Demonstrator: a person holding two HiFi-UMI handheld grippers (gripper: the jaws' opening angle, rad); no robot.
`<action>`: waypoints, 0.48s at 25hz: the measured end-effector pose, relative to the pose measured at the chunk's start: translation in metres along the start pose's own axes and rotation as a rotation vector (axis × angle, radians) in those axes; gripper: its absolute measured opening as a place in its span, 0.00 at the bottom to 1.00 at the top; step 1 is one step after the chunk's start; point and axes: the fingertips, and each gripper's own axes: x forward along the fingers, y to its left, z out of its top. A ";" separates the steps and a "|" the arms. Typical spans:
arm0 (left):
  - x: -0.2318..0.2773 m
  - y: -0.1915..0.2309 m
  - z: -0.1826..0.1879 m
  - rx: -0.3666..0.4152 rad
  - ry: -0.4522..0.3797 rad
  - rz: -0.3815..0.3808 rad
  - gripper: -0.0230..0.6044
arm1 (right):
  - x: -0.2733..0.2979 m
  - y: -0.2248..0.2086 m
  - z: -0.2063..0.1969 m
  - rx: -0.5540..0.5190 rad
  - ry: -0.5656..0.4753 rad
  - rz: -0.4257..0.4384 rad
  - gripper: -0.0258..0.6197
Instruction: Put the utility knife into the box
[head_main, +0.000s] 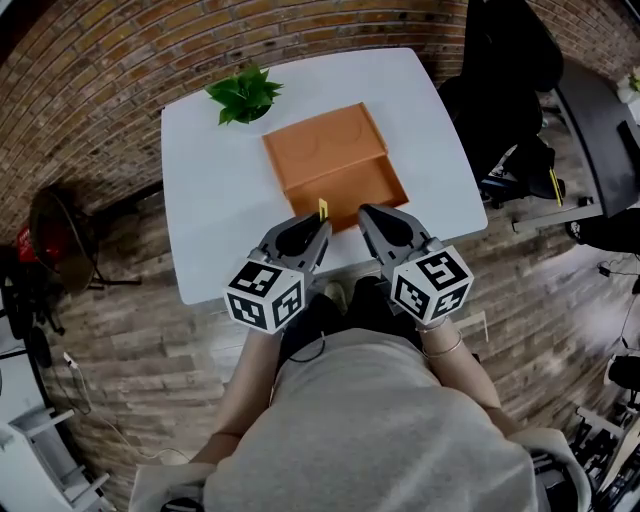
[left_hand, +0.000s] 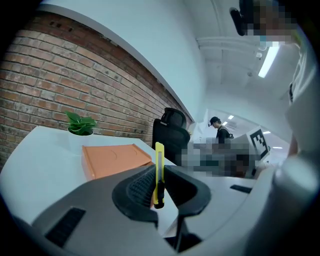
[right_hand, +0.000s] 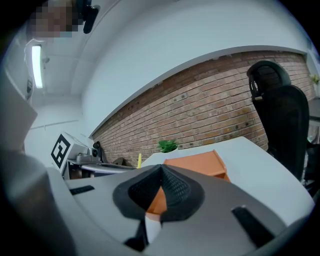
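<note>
- Left gripper (left_hand: 158, 186), low centre of left gripper view: jaws pinched on the knife (left_hand: 159, 165), which stands upright, yellow end up.
- Right gripper (right_hand: 161, 169): jaws closed together, nothing btwn them. It sits beside the left one, mid-frame in head view.
- Knife is at the near edge of the box (head_main: 392, 172), above the table (head_main: 215, 220), not inside yet.
- Step, as I read it: carrying the knife over.
- Next: go fwd over the box's open near half, lower, tilt flat, then release.
- Plant (head_main: 244, 95), upper left, is well clear.

One knife (left_hand: 159, 165), one box (head_main: 335, 165), one plant (head_main: 244, 95), one bench (head_main: 210, 200); left hand-held gripper (head_main: 320, 226) and right hand-held gripper (head_main: 366, 214) (two in all).
</note>
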 end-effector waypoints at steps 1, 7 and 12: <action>0.000 0.001 0.000 -0.007 -0.001 0.002 0.11 | 0.001 -0.001 -0.001 0.000 0.003 0.001 0.04; 0.002 0.003 0.002 0.003 0.002 0.015 0.11 | 0.005 -0.005 -0.009 0.012 0.027 0.012 0.04; 0.009 0.010 0.003 -0.014 0.015 0.040 0.11 | 0.008 -0.012 -0.005 0.014 0.037 0.033 0.04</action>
